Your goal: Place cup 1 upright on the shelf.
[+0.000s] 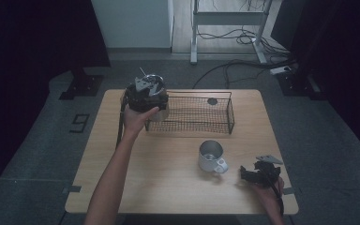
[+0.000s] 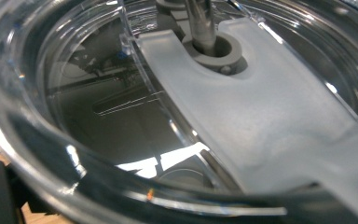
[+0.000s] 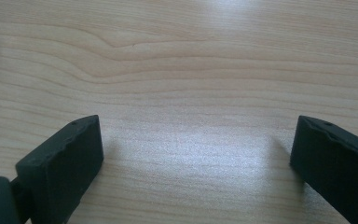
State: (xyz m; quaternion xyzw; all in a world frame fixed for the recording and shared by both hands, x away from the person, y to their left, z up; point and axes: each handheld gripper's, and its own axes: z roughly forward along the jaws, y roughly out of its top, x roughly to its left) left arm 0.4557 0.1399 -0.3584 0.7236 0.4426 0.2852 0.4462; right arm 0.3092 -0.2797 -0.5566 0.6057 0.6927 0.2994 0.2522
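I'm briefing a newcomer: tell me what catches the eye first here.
First, the left gripper raised at the left end of the wire basket, with a steel tumbler with a clear lid right at it. Next, the steel mug standing alone mid-table, and the right gripper resting open beside it.

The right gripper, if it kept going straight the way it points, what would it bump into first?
Probably the metal mug. The right gripper sits open low over the wooden table, pointing left toward the mug. Its own view shows bare wood ahead, so the exact line is uncertain.
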